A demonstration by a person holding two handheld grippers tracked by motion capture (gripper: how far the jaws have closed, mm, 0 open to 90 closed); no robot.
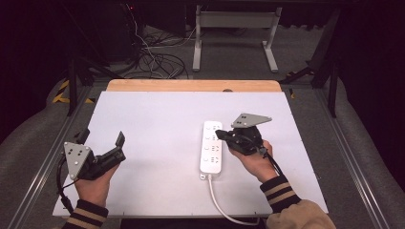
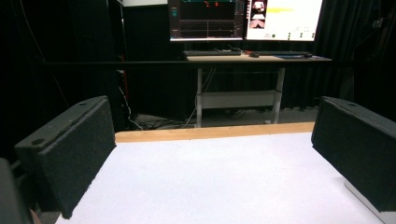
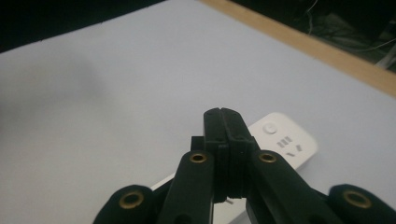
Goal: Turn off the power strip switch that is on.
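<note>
Overhead, right gripper jaws closed above power strip

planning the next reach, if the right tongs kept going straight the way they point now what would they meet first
Most likely the white power strip: the right tongs, jaws pressed together, point left and down at its top face. Depth is unclear, so they may already touch it.
</note>
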